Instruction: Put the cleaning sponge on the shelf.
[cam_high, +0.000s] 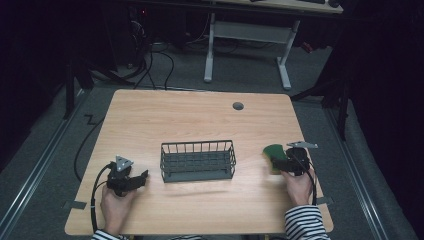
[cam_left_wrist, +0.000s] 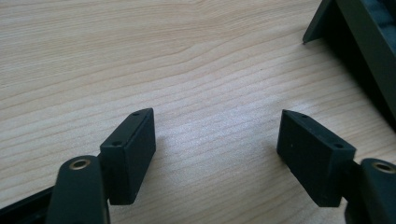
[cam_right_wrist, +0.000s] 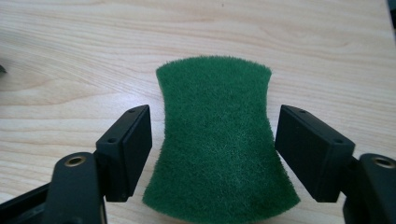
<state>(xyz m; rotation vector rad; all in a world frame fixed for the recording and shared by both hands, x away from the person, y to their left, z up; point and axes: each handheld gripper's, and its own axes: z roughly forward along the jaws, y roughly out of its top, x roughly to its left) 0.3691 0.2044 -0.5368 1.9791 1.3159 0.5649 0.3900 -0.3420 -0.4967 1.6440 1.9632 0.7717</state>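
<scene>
The sponge (cam_right_wrist: 219, 140) lies between the right gripper's (cam_right_wrist: 212, 149) spread jaws, long axis toward twelve o'clock; left gripper (cam_left_wrist: 217, 154) spread, empty.

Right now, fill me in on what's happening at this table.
A person sits at a wooden table with a gripper in each hand. The right gripper is open, its fingers either side of a green scouring pad lying flat on the wood, not yet closed on it. The left gripper is open over bare wood. A wire basket stands between them.
</scene>
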